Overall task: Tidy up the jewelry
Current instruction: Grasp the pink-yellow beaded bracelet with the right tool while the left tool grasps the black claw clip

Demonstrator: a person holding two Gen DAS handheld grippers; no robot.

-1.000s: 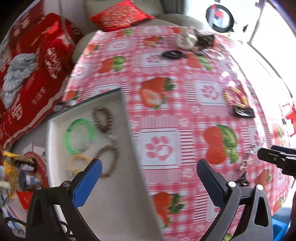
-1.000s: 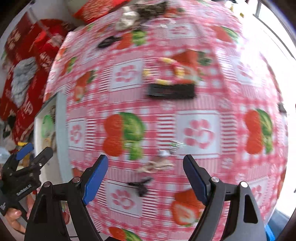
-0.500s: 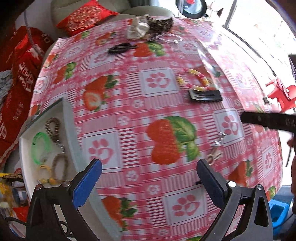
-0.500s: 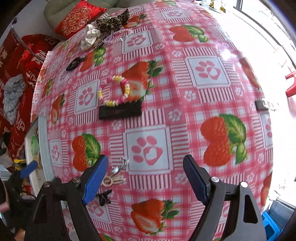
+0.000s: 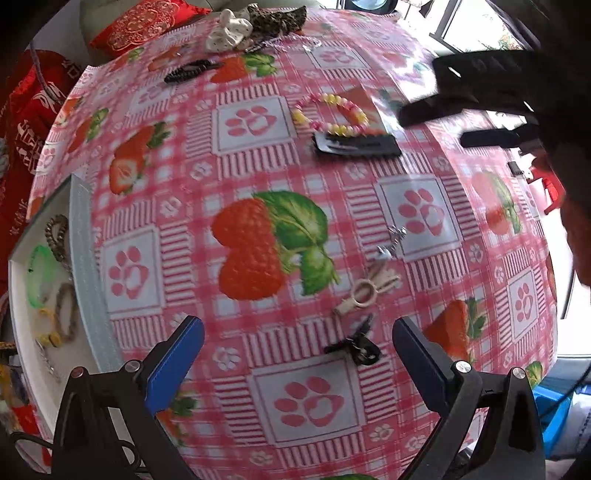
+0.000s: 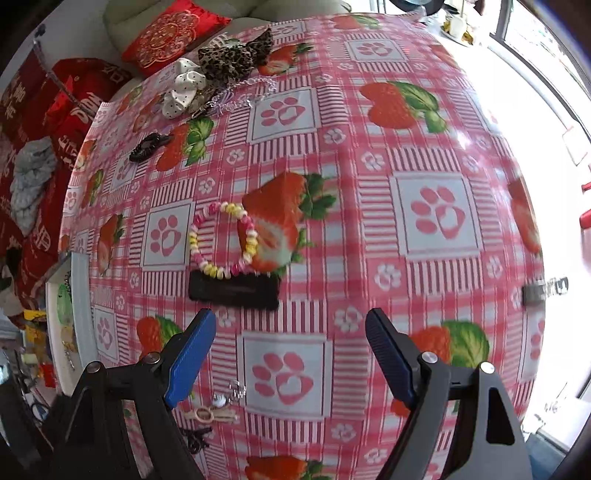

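Note:
My left gripper point(image 5: 298, 356) is open and empty above the strawberry tablecloth. Just ahead of it lie a small black charm point(image 5: 355, 344) and a cream keyring with a silver pendant point(image 5: 369, 286). A white tray point(image 5: 86, 266) at the left holds a green bangle point(image 5: 38, 271) and brown bead bracelets point(image 5: 66, 314). My right gripper point(image 6: 290, 356) is open and empty, just short of a black hair clip point(image 6: 234, 290) and a pink-yellow bead bracelet point(image 6: 221, 240). Both also show in the left wrist view, the clip point(image 5: 356, 146) and the bracelet point(image 5: 332, 114), with the right gripper point(image 5: 480, 99) over them.
At the table's far end lie a black hair tie point(image 6: 147, 146), a white scrunchie point(image 6: 183, 92), a leopard bow point(image 6: 236, 55) and a clear chain point(image 6: 243, 94). A small metal clip point(image 6: 545, 290) sits at the right edge. A red cushion point(image 6: 173, 31) and red bags lie beyond.
My left gripper has swung right from the tray toward the keyring and black charm. My right gripper has moved forward to the black clip and bead bracelet. Both stay open.

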